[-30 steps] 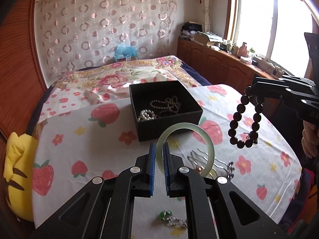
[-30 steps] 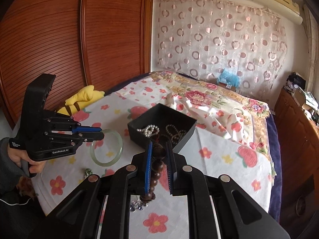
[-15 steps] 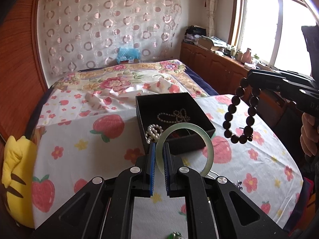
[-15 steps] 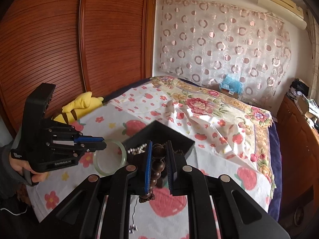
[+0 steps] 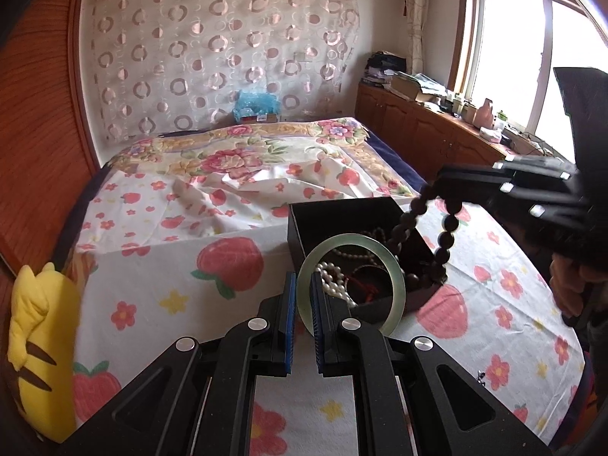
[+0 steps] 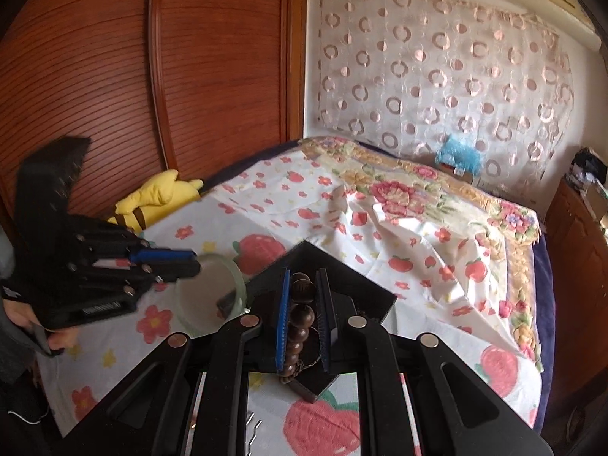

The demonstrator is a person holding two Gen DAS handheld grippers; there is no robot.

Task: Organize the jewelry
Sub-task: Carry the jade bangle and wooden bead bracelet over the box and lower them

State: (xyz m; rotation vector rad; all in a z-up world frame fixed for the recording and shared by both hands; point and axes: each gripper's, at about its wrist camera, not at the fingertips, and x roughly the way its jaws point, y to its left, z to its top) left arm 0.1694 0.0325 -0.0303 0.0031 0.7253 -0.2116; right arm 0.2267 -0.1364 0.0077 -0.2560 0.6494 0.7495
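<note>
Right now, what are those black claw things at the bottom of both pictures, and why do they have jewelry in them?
They are grabbing tools, not a robot. A person holds one in each hand, and a small camera on each tool looks out along its jaws. One picture comes from the left tool, the other from the right, so each tool also shows up in the other's picture.

The left gripper has its jaws shut on a pale green bangle. The right gripper has its jaws shut on a string of dark brown beads.

Both hang over a black box sitting on a strawberry cloth over a bed. The box already holds pearls. A yellow plush lies at the cloth's edge.
</note>
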